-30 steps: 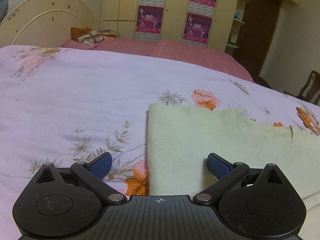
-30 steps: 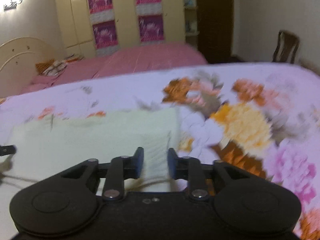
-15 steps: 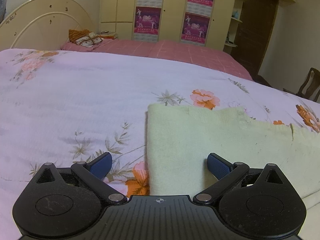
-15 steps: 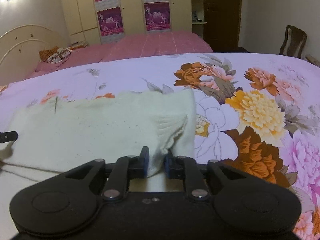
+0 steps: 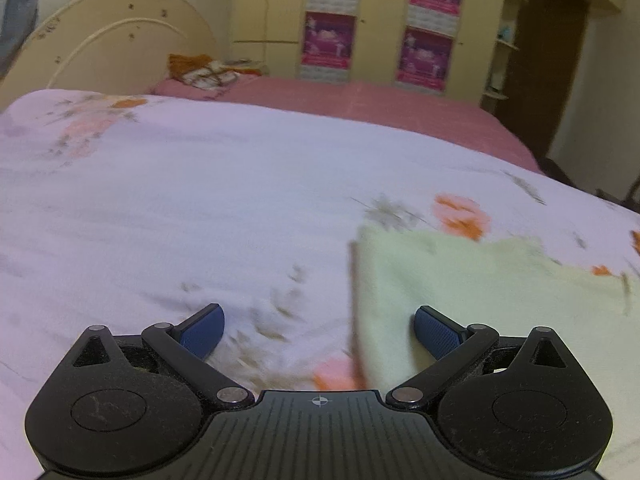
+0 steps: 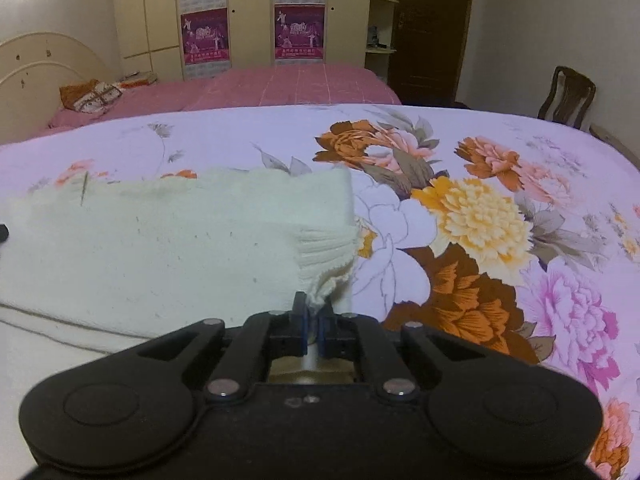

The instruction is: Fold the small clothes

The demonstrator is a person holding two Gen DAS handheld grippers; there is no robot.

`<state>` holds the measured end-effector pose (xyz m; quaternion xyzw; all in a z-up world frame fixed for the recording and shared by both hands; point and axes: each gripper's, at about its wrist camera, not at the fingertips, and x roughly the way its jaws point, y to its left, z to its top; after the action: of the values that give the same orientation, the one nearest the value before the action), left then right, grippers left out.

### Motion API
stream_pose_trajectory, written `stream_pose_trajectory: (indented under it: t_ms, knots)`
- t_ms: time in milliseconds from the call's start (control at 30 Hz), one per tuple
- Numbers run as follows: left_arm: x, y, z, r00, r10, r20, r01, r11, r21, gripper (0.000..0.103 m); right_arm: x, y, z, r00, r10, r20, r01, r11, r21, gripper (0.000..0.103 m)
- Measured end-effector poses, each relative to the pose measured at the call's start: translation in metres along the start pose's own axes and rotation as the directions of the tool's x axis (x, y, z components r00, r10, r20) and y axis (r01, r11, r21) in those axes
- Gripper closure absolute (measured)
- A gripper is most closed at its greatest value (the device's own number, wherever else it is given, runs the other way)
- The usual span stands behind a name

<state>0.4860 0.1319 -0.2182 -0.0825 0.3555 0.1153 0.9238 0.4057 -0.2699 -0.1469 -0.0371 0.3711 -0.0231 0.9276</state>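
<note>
Our right gripper point(image 6: 314, 314) has just closed on the garment's point(image 6: 168, 256) ribbed cuff, starting the fold; our left gripper point(image 5: 319, 328) stays wide beside its edge

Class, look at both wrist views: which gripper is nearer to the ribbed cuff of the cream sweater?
Right. The right gripper is shut on the ribbed cuff. The left gripper is open at the cream sweater's opposite edge.

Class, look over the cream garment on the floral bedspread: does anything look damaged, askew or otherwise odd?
Yes. The cream garment has a ragged, frayed far edge with a dark loose thread sticking up near its left end. Its ribbed cuff is bunched where the right gripper pinches it. The left gripper is open, holding nothing.
</note>
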Motion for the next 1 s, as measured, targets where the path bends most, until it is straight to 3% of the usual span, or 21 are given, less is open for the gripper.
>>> stream_pose_trajectory:
  t_ms: [67,133,167,267,367,467,600,667,800,933,1000]
  knots:
    - [0.003,0.004,0.005,1.0,0.024,0.003,-0.024,0.999,-0.023,0.002,-0.014,0.0,0.005,0.996,-0.048,0.074,0.046,0.999,0.025,0.079]
    - [0.006,0.002,0.007,0.999,0.04,0.002,-0.04,0.999,-0.025,0.002,-0.028,0.002,0.01,0.987,-0.041,0.158,0.039,0.999,0.02,0.079]
    - [0.005,0.0,0.007,0.999,0.042,-0.003,-0.042,0.999,-0.021,0.003,-0.031,0.006,0.013,0.983,0.001,0.182,-0.003,1.0,0.009,0.08]
    - [-0.015,-0.003,0.001,1.0,-0.021,-0.014,0.021,1.0,-0.016,0.003,-0.016,0.02,0.016,0.992,0.08,0.101,-0.075,0.996,-0.05,0.082]
    - [-0.045,-0.008,-0.018,0.997,-0.074,0.003,0.074,0.996,0.051,0.003,0.007,0.018,0.003,0.999,0.05,-0.001,-0.05,0.996,-0.077,0.081]
    - [-0.055,-0.011,-0.045,0.997,-0.069,-0.031,0.073,0.988,0.134,0.003,-0.001,0.007,0.002,0.999,0.053,0.012,-0.053,0.999,-0.008,0.081]
    - [-0.068,0.001,-0.052,0.998,-0.054,-0.037,0.056,0.997,0.057,0.002,-0.024,0.021,-0.007,0.989,0.146,0.029,-0.146,0.989,-0.007,0.079]
    - [-0.079,0.005,-0.051,0.998,-0.044,-0.054,0.045,0.999,0.018,0.003,-0.02,0.028,-0.02,0.993,0.116,-0.016,-0.117,0.991,-0.06,0.078]
    - [-0.116,-0.012,-0.058,0.993,-0.118,-0.01,0.118,0.991,0.069,0.003,-0.036,0.021,-0.022,0.991,0.131,-0.013,-0.13,0.991,0.01,0.076]
    - [-0.125,-0.042,-0.074,0.98,-0.19,-0.065,0.195,0.977,0.089,0.002,-0.054,0.042,-0.028,0.968,0.251,-0.023,-0.251,0.968,0.018,0.074]
    - [-0.128,-0.055,-0.085,0.976,-0.2,-0.084,0.208,0.972,0.111,0.002,-0.057,0.056,-0.036,0.962,0.27,-0.042,-0.271,0.962,-0.016,0.074]
